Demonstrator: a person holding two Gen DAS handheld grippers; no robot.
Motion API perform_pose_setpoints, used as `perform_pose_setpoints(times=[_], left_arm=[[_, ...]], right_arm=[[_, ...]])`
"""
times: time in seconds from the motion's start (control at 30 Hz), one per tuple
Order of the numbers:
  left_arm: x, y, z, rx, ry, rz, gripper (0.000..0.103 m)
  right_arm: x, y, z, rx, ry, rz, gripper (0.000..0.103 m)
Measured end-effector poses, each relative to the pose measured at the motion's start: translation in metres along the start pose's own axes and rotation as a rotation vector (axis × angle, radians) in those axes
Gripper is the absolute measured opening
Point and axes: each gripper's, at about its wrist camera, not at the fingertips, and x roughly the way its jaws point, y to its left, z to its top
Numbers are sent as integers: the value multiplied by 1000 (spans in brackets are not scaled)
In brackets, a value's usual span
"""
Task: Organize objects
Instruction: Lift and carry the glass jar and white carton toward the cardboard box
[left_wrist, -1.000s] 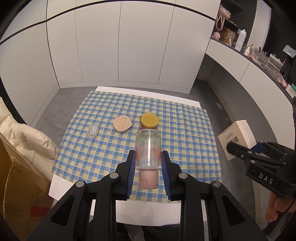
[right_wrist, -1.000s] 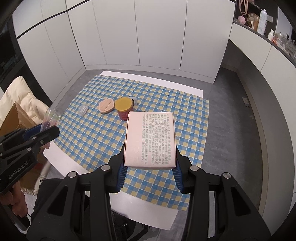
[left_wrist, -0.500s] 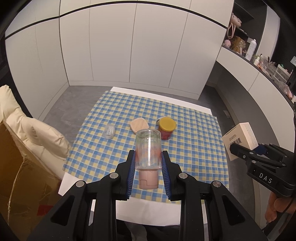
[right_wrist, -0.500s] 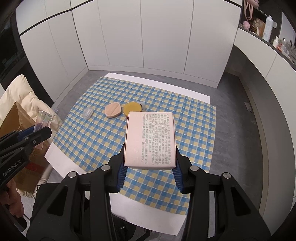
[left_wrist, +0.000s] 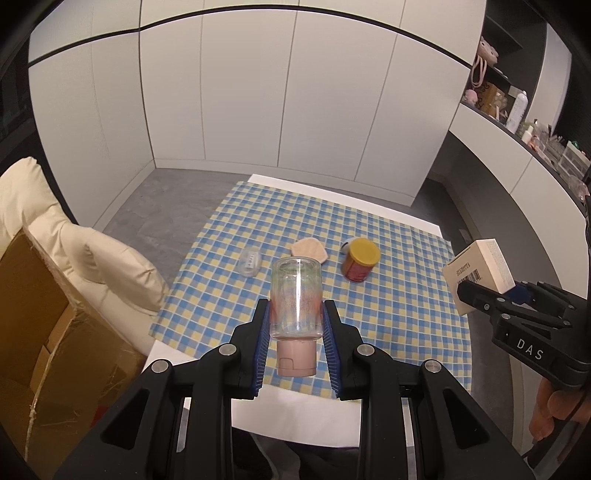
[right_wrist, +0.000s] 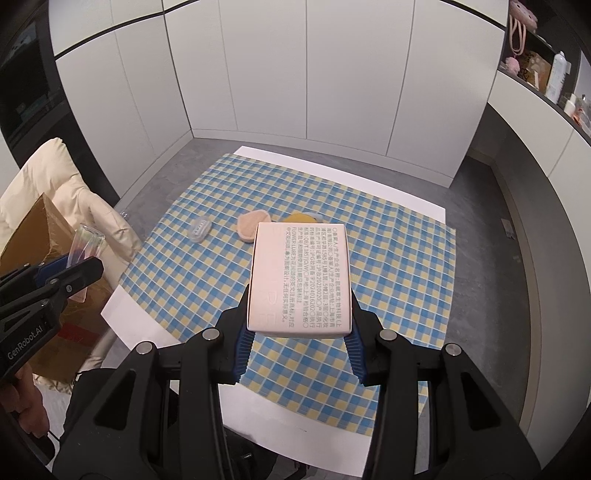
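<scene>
My left gripper is shut on a clear bottle with a pink cap, held above the near edge of the checked cloth. In the right wrist view, the right gripper is shut on a pale pink printed box, also in the air over the table. On the cloth lie a yellow-lidded red jar, a pink compact and a small clear case. The box hides most of the jar in the right wrist view.
A cream cushion and an open cardboard box stand left of the table. White cupboards line the back wall. A counter and shelf with bottles run along the right. Grey floor surrounds the table.
Both grippers have swung to the left with their loads, so the table items sit further right in both views. More of the cushion and cardboard box shows. Both grips are unchanged.
</scene>
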Motion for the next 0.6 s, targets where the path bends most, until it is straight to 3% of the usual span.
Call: perform_pose_setpoints(times=[0.6], left_arm=[[-13, 40, -2, -63, -25, 43, 27]], right_arm=[[7, 41, 12, -54, -14, 37, 44]])
